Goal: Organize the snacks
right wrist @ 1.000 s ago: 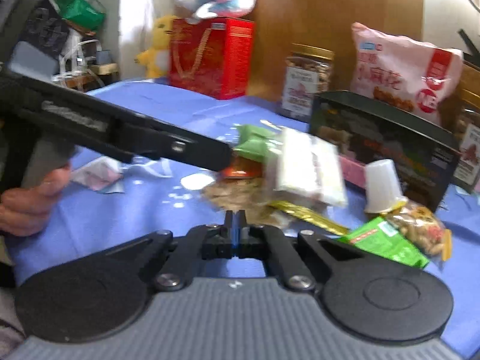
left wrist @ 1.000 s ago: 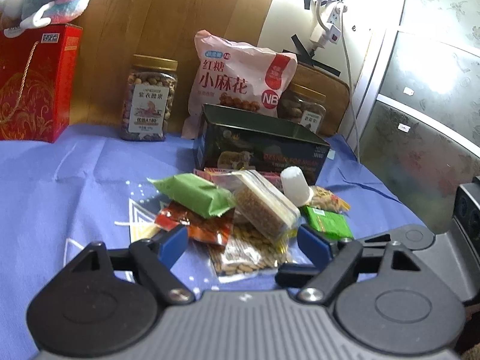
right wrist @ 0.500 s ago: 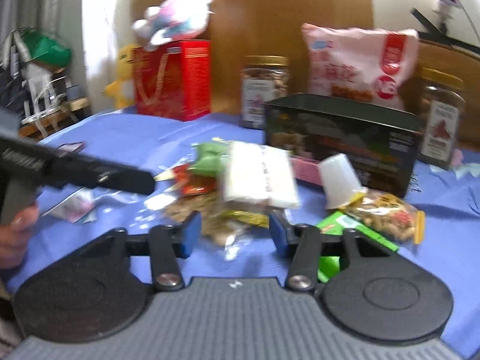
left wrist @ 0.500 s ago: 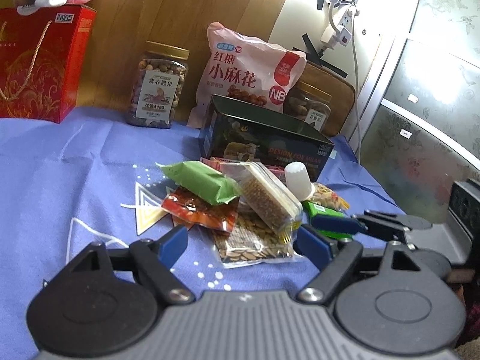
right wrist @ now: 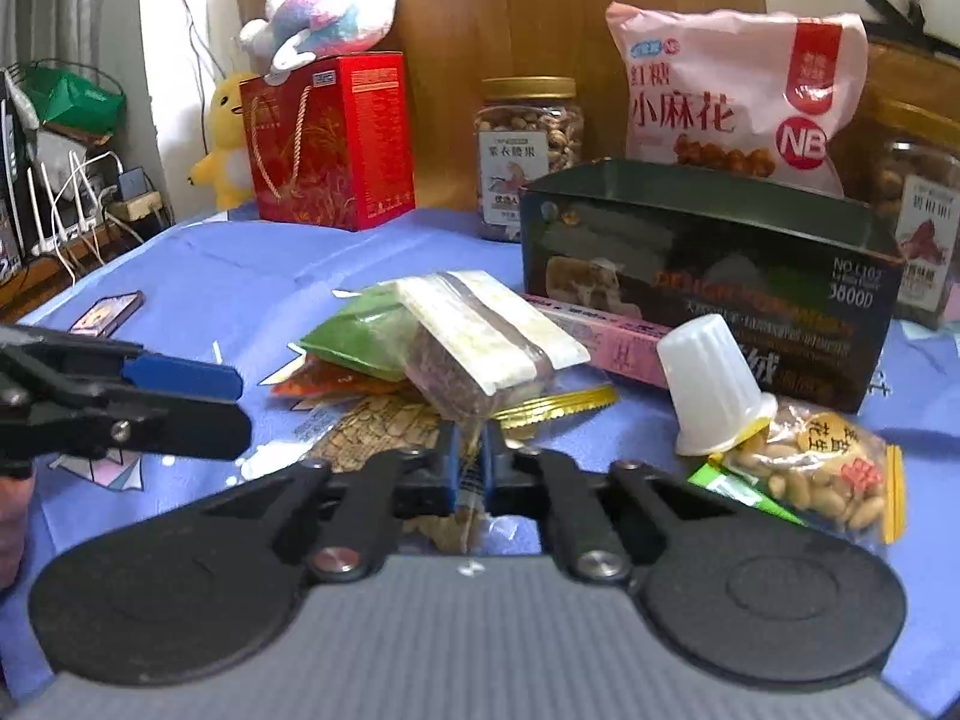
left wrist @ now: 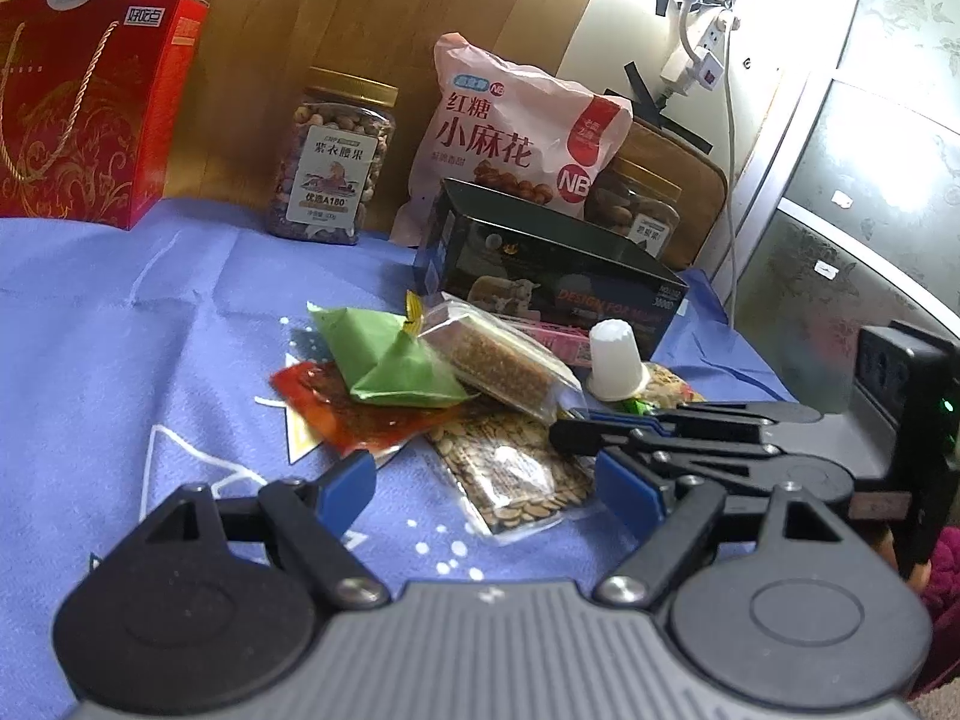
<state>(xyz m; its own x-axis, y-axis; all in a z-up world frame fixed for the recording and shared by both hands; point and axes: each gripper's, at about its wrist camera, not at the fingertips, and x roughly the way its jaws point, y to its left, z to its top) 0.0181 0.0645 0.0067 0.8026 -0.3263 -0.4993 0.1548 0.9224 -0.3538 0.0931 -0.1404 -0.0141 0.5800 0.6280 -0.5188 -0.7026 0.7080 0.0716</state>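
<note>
- The right gripper had just closed its jaws, pinching the clear edge of the seed packet at the near side of the snack pile.
- The left gripper stood released, jaws wide, nothing between them.
- The pile lay on the blue surface, before the dark open box.

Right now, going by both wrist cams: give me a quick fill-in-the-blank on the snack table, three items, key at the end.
1. The white cup stands upside ___ among the snacks.
2. The plush toy lies on top of the ___ gift box.
3. The left gripper has its jaws ___, with the seed packet just ahead of them.

Missing words: down; red; open
</note>
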